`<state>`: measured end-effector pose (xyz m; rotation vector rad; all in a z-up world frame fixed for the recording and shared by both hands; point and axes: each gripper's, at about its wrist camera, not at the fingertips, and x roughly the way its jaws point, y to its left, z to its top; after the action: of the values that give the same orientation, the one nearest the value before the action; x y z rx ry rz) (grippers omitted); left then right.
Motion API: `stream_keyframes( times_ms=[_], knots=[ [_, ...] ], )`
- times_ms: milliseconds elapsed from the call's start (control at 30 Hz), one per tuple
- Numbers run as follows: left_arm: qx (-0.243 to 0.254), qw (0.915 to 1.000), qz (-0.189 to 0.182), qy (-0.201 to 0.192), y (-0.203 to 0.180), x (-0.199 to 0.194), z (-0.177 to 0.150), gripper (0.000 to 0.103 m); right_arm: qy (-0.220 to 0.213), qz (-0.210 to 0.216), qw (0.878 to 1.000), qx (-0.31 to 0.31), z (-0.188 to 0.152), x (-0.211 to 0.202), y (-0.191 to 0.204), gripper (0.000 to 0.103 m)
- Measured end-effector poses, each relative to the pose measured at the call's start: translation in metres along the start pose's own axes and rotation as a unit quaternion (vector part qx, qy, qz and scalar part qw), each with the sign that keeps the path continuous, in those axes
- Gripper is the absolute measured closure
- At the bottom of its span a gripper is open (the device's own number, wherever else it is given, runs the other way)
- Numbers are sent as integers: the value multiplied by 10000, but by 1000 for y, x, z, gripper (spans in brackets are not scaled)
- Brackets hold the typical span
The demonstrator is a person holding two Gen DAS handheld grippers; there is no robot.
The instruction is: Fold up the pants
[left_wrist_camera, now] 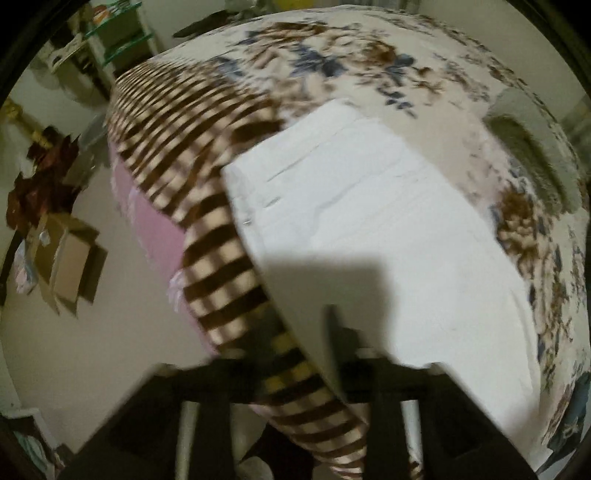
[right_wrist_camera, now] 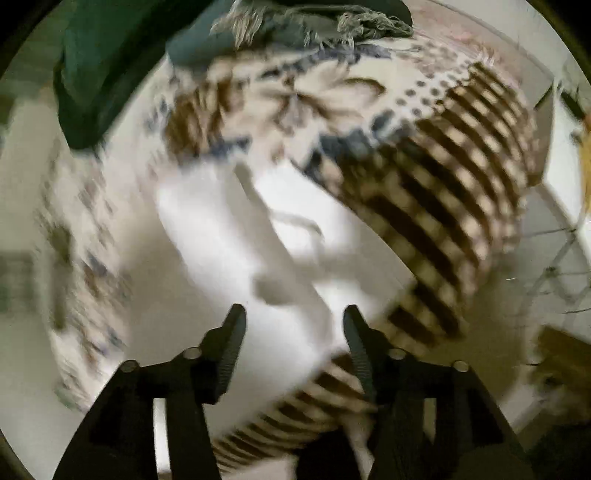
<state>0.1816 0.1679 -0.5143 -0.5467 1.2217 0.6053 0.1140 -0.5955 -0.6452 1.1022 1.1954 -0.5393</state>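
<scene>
White pants (left_wrist_camera: 369,229) lying flat on a floral bedspread (left_wrist_camera: 369,74) near its striped edge, apparently partway folded. Right gripper (right_wrist_camera: 293,325) parted with nothing between its fingers; left gripper (left_wrist_camera: 280,369) too dark and blurred to read. Likely next: grasping 1 edge for another fold, though blur hides seams and layers.

Right wrist view, blurred. Right gripper (right_wrist_camera: 293,332) pointing down, 2 black fingers (right_wrist_camera: 231,339) spread apart, nothing pinched between them. White pants (right_wrist_camera: 236,236) below, lying on floral bedspread (right_wrist_camera: 295,99) with brown-striped border (right_wrist_camera: 454,206). Dark green cloth (right_wrist_camera: 99,70) at upper left, frayed denim (right_wrist_camera: 303,26) along top.
</scene>
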Motion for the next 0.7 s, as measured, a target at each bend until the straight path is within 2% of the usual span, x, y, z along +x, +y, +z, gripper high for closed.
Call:
stream_keyframes(
  times_ms=[33,67,133,200,300,367,433,467,500,533,600,700],
  knots=[
    [21,10000,-83,10,-2,2,1,41,84,150,9986,491,11,5,-14,44],
    [53,9998,-181,17,-10,1,0,39,133,271,9951,943,16,8,-28,44],
    [188,9993,-328,81,-20,4,-8,39,205,682,9835,1662,16,13,-53,44],
    [475,9976,-459,202,-47,4,-18,38,127,842,9782,1896,8,15,-65,44],
    [1184,9915,-450,289,-97,4,-46,38,-186,784,9861,1451,1,15,-65,44],
    [1626,9852,-448,299,-127,5,-66,38,-268,557,9926,1047,-1,23,-52,45],
    [2145,9751,-422,373,-159,12,-91,38,-277,389,9964,703,-2,38,-35,47],
    [2333,9707,-398,410,-169,15,-101,38,-257,219,9984,463,0,45,-26,68],
    [2488,9670,-345,439,-177,19,-108,38,-261,-71,9994,193,-3,50,-17,83],
    [2666,9623,-279,459,-186,24,-117,38,-389,-412,9983,-110,-8,48,-9,92],
    [2902,9555,-172,498,-195,30,-126,38,-830,-595,9944,-253,-15,26,-7,96],
    [3007,9515,-94,640,-197,41,-134,38,-1356,-546,9891,156,-16,-17,-30,97]
  ],
)
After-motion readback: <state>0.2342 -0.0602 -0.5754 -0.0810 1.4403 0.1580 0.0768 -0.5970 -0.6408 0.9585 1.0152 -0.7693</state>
